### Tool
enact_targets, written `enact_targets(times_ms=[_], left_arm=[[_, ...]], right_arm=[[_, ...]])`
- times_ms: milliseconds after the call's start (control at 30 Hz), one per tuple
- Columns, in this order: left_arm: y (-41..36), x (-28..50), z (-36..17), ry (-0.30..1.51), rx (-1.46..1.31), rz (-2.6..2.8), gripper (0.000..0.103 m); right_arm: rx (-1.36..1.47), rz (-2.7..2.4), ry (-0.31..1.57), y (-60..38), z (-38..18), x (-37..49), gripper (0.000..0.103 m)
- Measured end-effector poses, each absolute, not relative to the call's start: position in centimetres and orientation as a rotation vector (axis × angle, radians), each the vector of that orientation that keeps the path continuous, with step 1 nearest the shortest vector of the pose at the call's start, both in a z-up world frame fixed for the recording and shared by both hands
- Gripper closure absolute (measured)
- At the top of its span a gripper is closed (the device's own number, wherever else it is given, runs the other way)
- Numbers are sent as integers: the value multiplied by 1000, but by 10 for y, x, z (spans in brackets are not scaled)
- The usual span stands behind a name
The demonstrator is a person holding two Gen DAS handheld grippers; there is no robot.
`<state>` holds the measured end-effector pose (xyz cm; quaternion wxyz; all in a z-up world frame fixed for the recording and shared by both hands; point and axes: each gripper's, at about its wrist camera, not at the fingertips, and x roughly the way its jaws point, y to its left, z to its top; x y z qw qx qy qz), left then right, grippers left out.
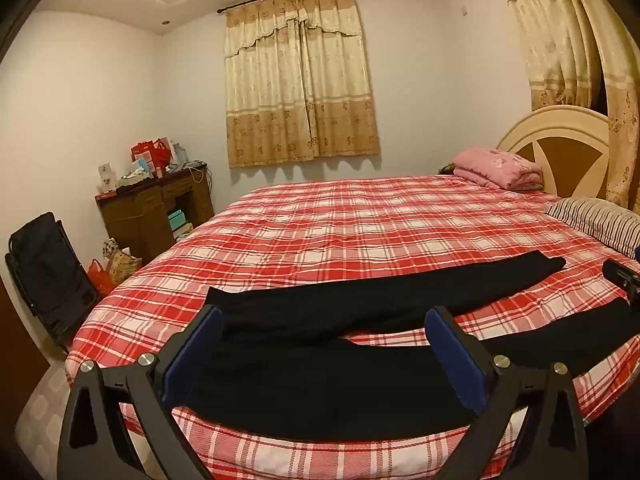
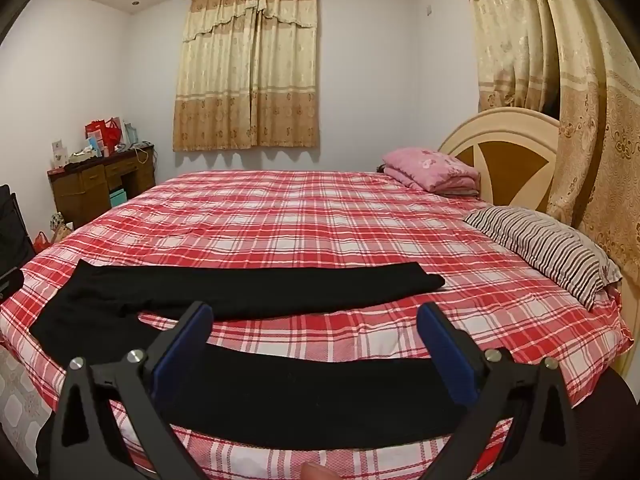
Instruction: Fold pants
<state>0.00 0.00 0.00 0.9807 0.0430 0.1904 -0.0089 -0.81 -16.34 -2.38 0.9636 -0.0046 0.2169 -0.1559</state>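
Black pants [image 1: 320, 308] lie flat on the red plaid bed [image 1: 360, 224], legs spread apart in a V, waist toward the left. My left gripper [image 1: 324, 320] hovers open above the waist and crotch area, blue pads wide apart, nothing between them. In the right wrist view the same pants [image 2: 248, 288] stretch across the near part of the bed [image 2: 320, 216]. My right gripper [image 2: 314, 316] is open above the near leg [image 2: 312, 396], which runs along the bed's front edge. The tip of the right gripper [image 1: 624, 280] shows at the right edge of the left wrist view.
A folded pink quilt [image 2: 434, 170] and a striped pillow [image 2: 548, 248] lie by the headboard [image 2: 504, 148]. A wooden desk [image 1: 156, 208] with clutter and a black folded chair [image 1: 48, 276] stand left of the bed. Curtains [image 2: 580, 100] hang at the right.
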Motion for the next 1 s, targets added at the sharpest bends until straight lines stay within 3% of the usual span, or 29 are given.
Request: enact_targets(times_ms=[1000], left_arm=[[7,5,1,375,79,-9,1]], right_arm=[[-27,-316,433,-158,-26,-10,0]])
